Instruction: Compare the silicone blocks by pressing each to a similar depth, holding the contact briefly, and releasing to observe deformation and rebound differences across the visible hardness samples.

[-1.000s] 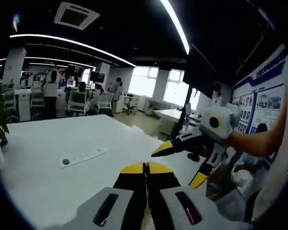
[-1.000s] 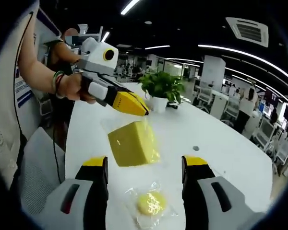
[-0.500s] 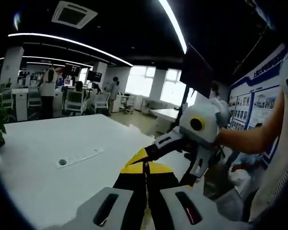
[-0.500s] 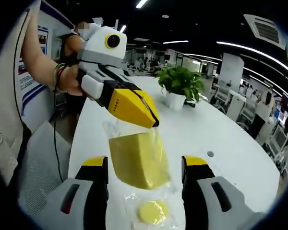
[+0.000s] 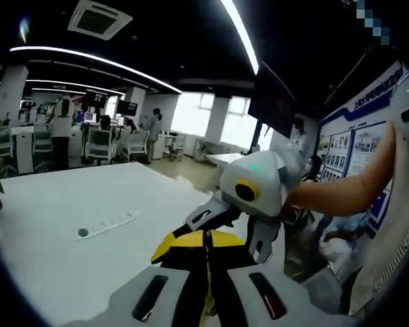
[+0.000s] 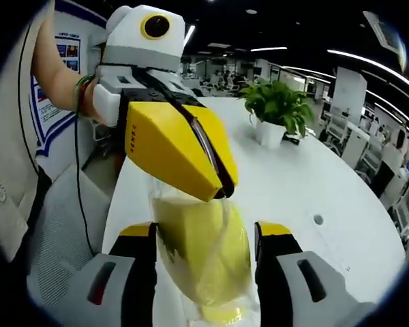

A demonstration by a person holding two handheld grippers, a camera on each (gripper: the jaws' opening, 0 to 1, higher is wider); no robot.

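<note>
Grippers close over a bagged yellow block on my white table.

My right gripper [image 6: 204, 238] stands spread, the yellow block [image 6: 201, 252] in its clear bag between the jaws. My left gripper [image 6: 221, 184], jaws pressed together, pinches the bag just above the block. Farther back stands a potted plant [image 6: 278, 112].

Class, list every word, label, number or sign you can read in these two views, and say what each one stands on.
No text can be read for certain.
Blue-and-white wall display board: a line of characters along its blue band, too small and blurred to read.
The same blue-and-white board in the right gripper view: small print and pictures, too blurred to read.
Yellow silicone block in clear wrap: no label visible.
Left gripper: no readable marking on its yellow jaws.
</note>
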